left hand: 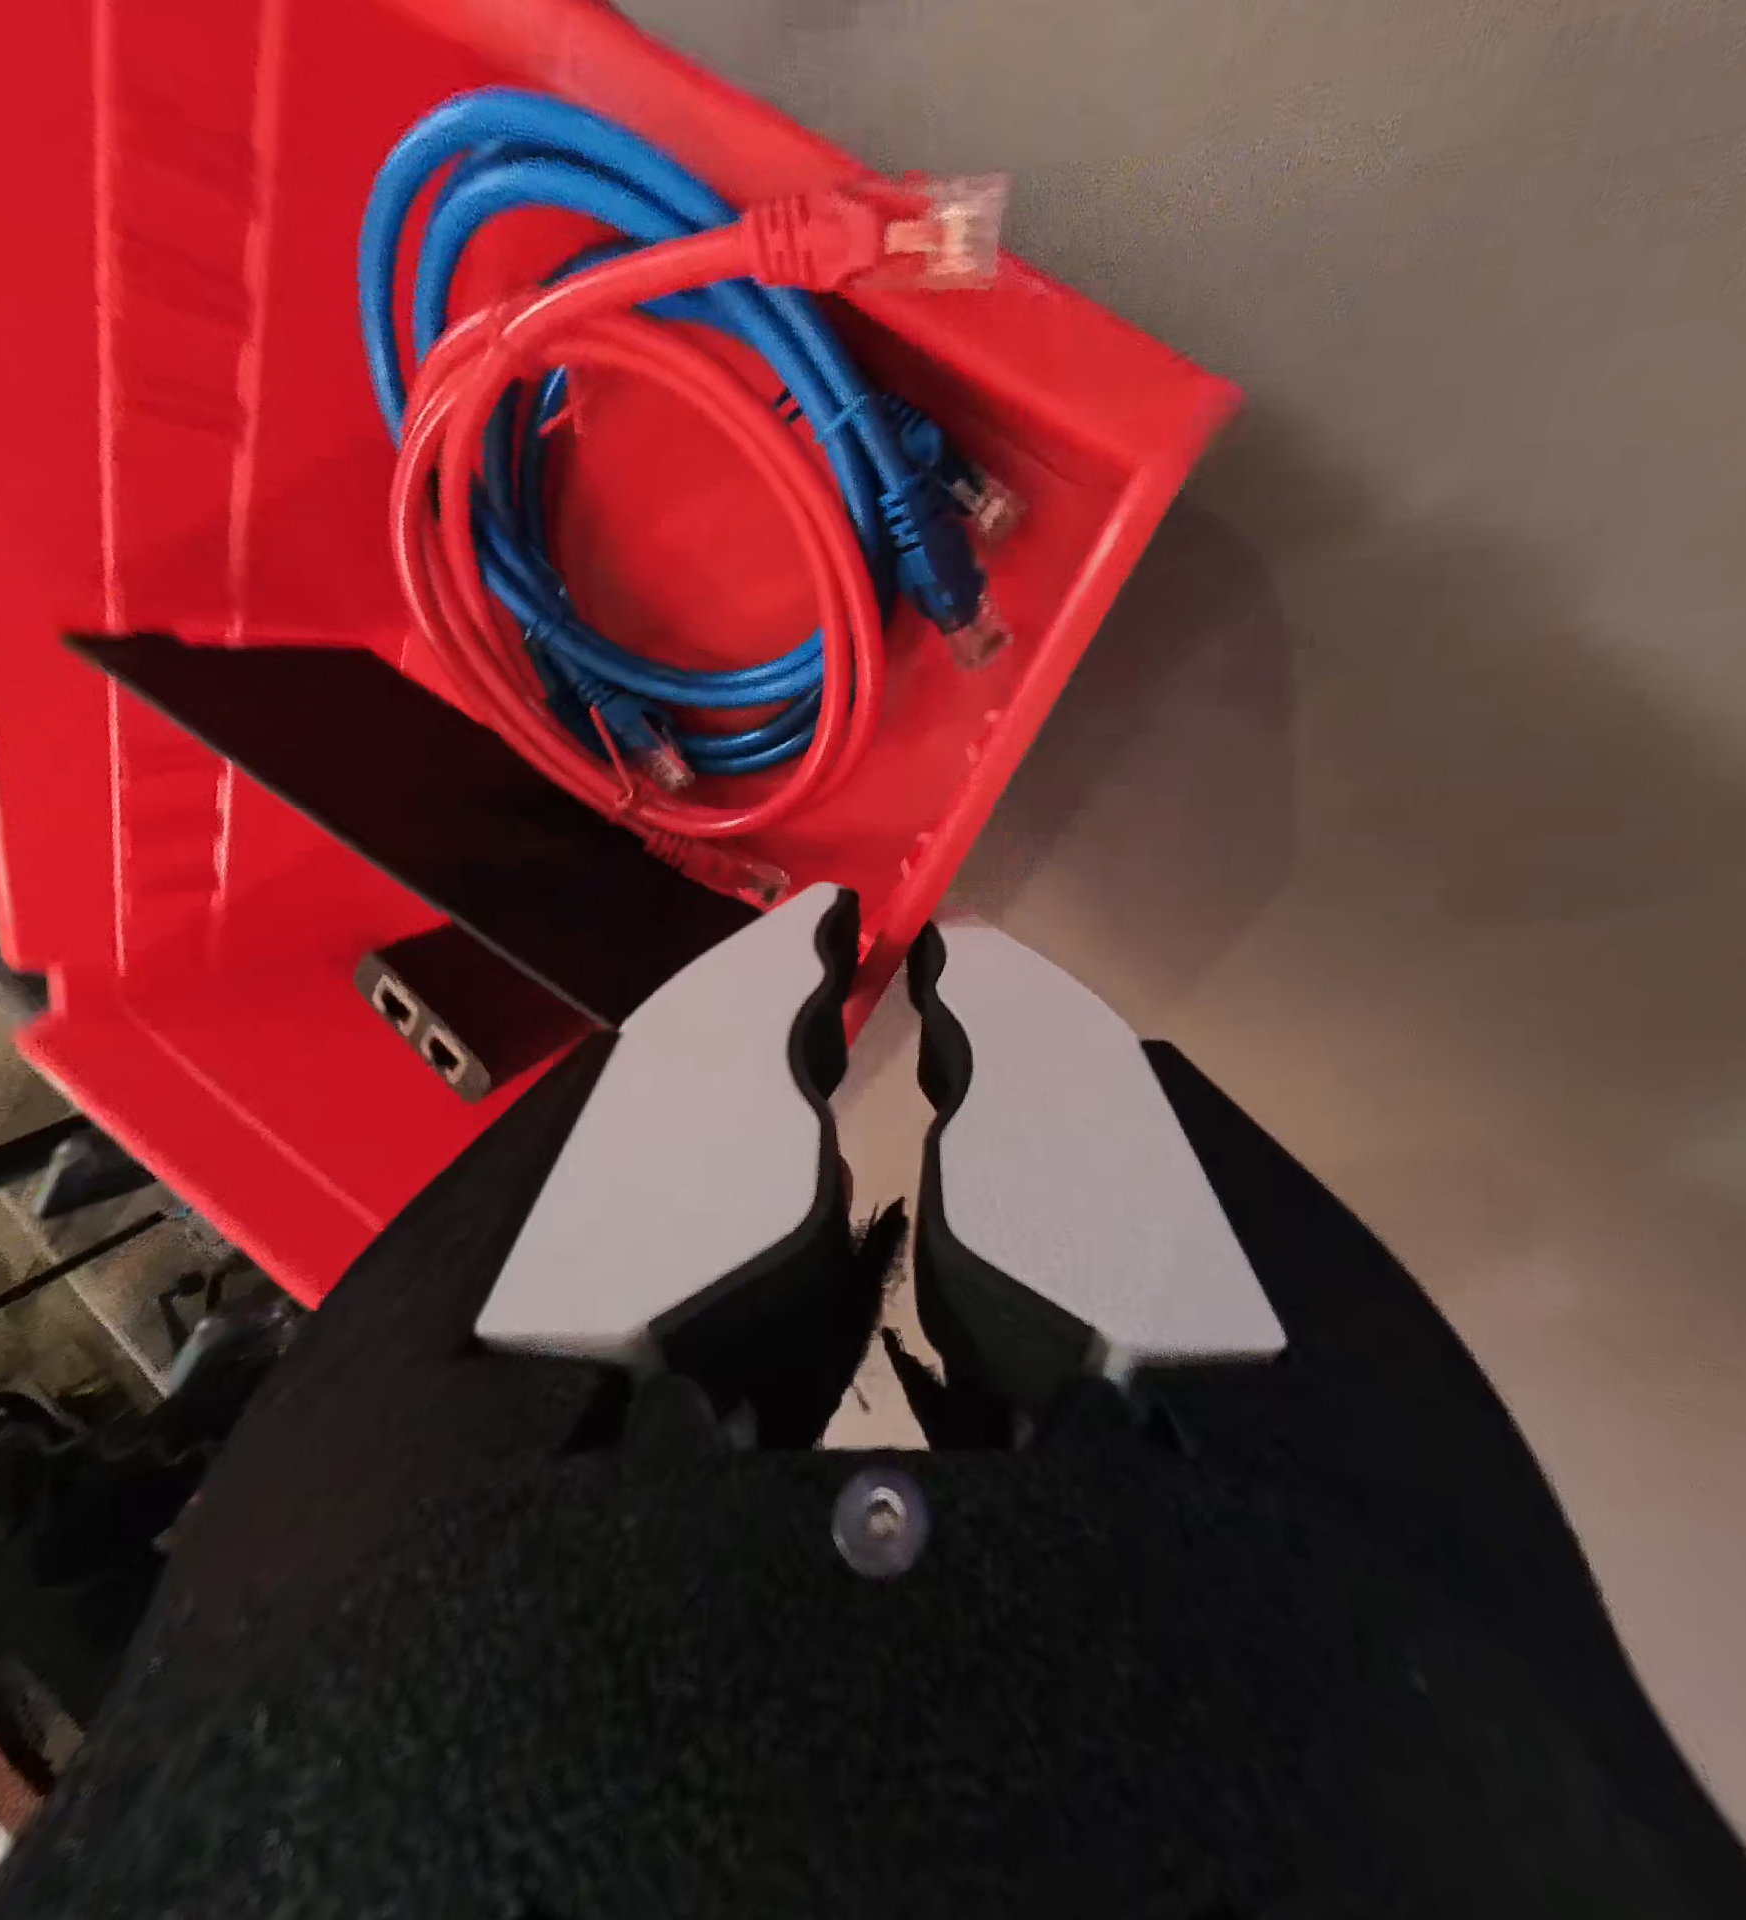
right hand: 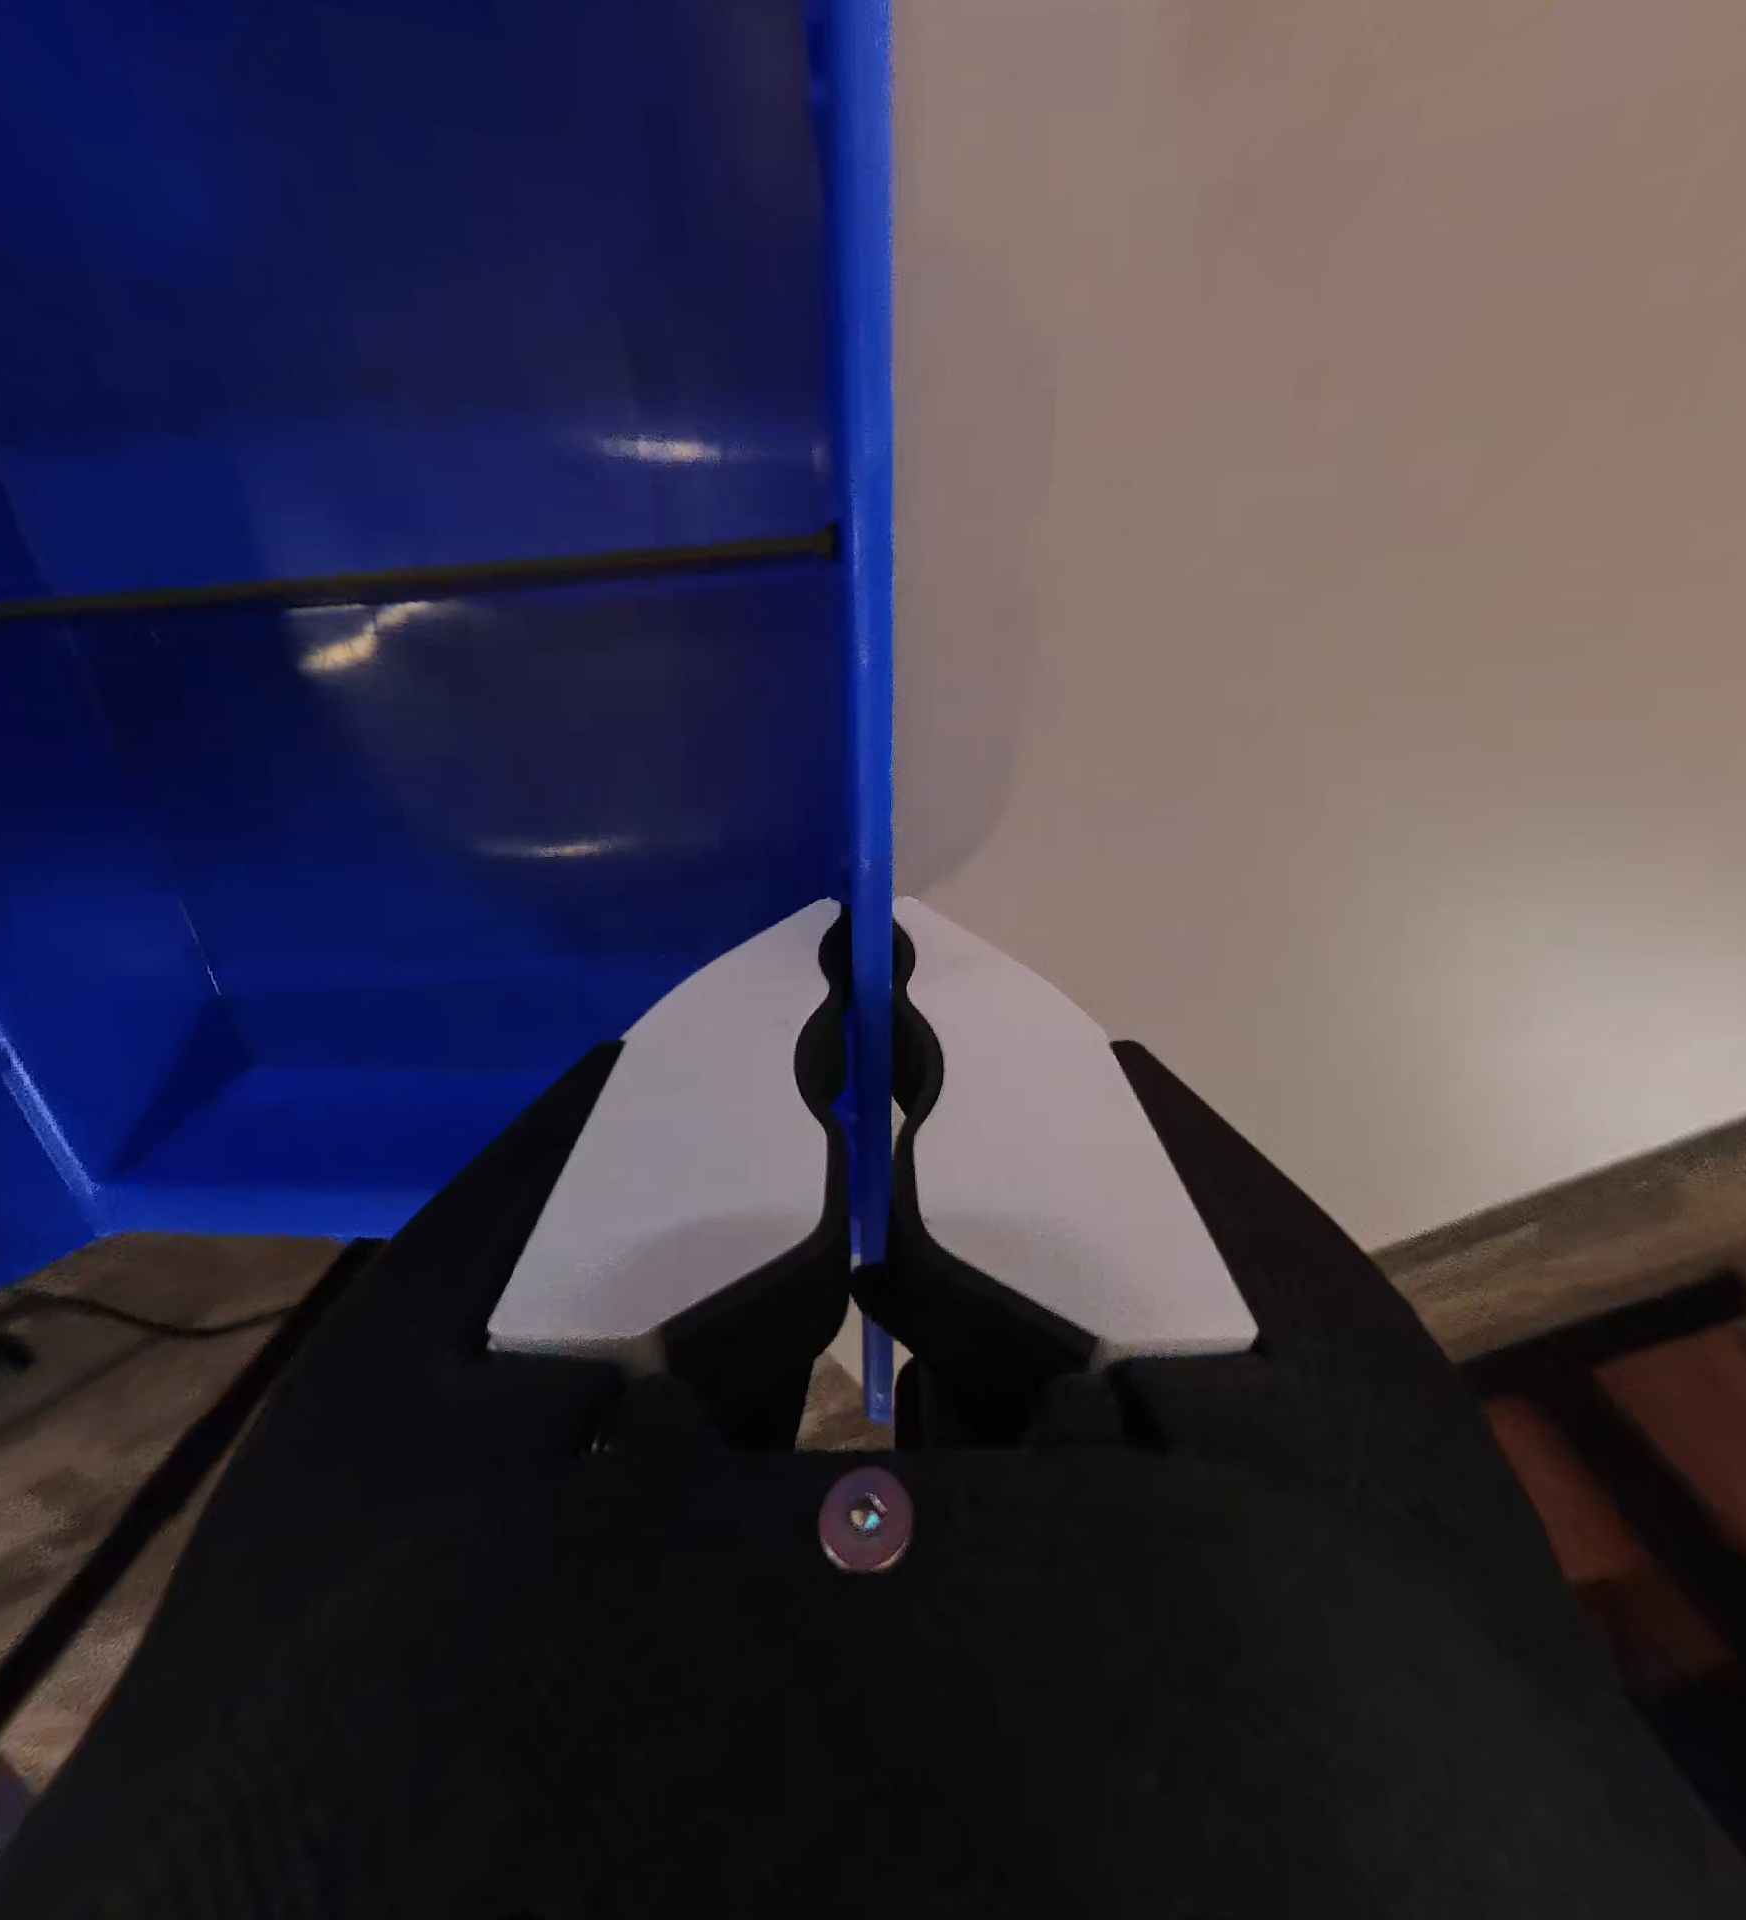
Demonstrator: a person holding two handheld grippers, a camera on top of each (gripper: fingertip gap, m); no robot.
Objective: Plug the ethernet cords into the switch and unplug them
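A red plastic bin [left hand: 173,416] holds a coiled blue network cable [left hand: 495,187], a coiled red network cable [left hand: 640,582], a black divider plate [left hand: 412,769] and a small black box with two ports [left hand: 433,1029]. My left gripper [left hand: 884,935] is at the bin's near corner. Its jaws stand a narrow gap apart, with the red rim between the tips. My right gripper [right hand: 871,914] is shut on the thin side wall [right hand: 869,416] of a blue plastic bin [right hand: 329,312]. What shows of the blue bin's inside is bare, apart from a black divider edge [right hand: 381,587].
The red bin rests on a grey-beige tabletop [left hand: 1471,623]. Dark clutter and patterned floor lie off its left edge [left hand: 17,1195]. Beside the blue bin is a pale surface [right hand: 1368,520], with patterned floor [right hand: 1575,1195] and a reddish-brown object [right hand: 1679,1507] below right. The left gripper's tips are roughly 45 cm from the right gripper's.
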